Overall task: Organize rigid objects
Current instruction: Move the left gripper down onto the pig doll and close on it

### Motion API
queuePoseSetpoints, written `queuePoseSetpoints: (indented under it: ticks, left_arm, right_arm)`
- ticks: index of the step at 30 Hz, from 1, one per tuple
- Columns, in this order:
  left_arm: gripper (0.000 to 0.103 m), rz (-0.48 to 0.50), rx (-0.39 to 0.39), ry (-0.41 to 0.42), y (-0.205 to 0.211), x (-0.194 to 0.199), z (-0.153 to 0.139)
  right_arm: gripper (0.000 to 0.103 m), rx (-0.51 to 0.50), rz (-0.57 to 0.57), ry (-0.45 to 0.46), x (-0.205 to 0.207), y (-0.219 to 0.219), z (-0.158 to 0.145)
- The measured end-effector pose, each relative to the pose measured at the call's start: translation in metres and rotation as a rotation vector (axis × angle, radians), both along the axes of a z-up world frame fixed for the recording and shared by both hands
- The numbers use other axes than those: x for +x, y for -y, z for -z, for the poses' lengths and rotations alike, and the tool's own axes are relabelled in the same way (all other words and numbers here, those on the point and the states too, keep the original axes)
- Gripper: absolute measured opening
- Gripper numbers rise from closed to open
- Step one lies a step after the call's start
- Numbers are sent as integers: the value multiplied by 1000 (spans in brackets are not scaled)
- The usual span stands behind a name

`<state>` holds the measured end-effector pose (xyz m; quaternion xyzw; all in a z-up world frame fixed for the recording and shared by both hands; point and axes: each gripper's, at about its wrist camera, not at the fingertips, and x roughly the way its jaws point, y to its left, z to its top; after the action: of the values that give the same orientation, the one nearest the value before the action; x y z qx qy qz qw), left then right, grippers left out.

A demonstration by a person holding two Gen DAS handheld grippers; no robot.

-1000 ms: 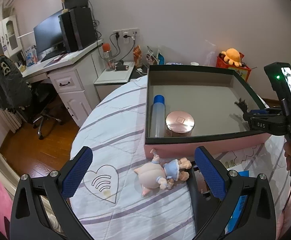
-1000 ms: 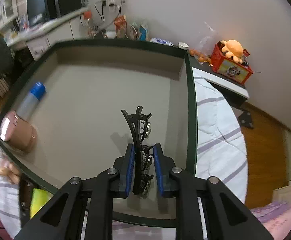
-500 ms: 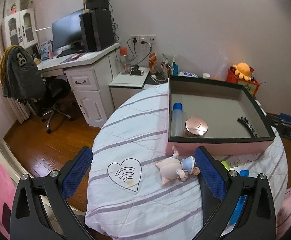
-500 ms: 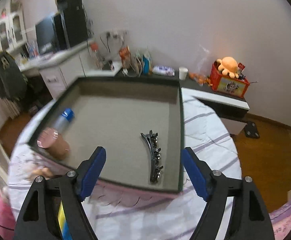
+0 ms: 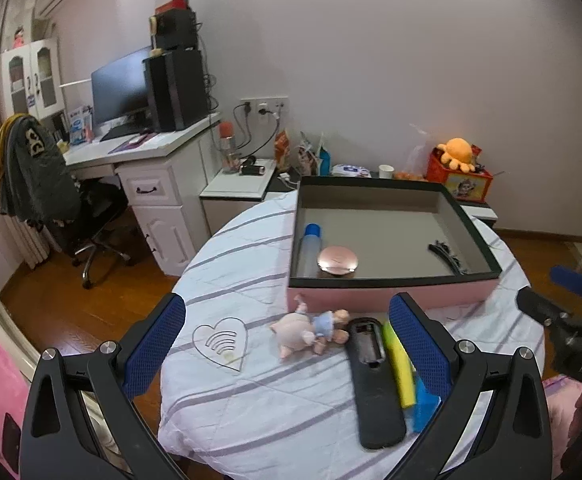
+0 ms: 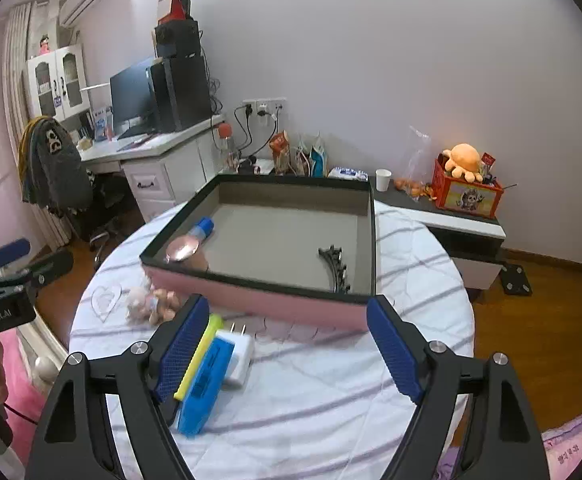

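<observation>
A pink box [image 5: 395, 280] with a dark rim and grey floor stands on the striped round table. Inside lie a blue-capped bottle [image 5: 311, 246], a round rose-gold compact [image 5: 337, 260] and a black hair clip [image 5: 447, 258] by the right wall. In front of the box lie a pig doll [image 5: 305, 330], a black remote [image 5: 375, 380], a yellow highlighter [image 5: 399, 364], a blue pack [image 6: 203, 392] and a white charger plug [image 6: 239, 356]. My left gripper [image 5: 287, 320] hangs open above the doll. My right gripper [image 6: 287, 308] is opening, back from the box's near wall [image 6: 251, 298], with nothing between its jaws.
The table's round edge drops to a wooden floor on the left and right. A white desk [image 5: 143, 168] with a monitor and a draped chair [image 5: 51, 184] stand at the left. A low cabinet [image 6: 463, 220] with an orange toy box [image 6: 467, 192] runs along the back wall.
The right gripper let go of the black hair clip, opened wide and drew back and up out of the box. The clip now lies inside it. The left gripper also pulled back and rose.
</observation>
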<state>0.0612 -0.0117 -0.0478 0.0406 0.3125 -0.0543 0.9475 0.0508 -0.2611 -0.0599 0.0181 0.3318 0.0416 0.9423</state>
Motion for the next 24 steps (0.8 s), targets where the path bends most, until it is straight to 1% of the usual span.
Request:
queuePoseSetpoints:
  ticks: [7, 12, 14, 17, 21, 24]
  left_arm:
    - [103, 0, 11, 6, 2, -8, -3]
    - [103, -24, 17, -14, -6, -2, 5]
    - [103, -35, 21, -32, -9, 3, 12]
    - [103, -42, 28, -71, -11, 12, 28]
    - [103, -39, 39, -130, -6, 30, 54]
    - [103, -40, 34, -168, -1, 45, 70]
  right_arm:
    - [83, -2, -11, 11, -10, -4, -2]
    - [83, 4, -21, 10, -11, -7, 1]
    - [83, 5, -21, 5, -9, -8, 4]
    - [83, 6, -19, -26, -2, -8, 12]
    - [83, 12, -24, -55, 9, -11, 25]
    - [83, 9, -36, -86, 20, -14, 36]
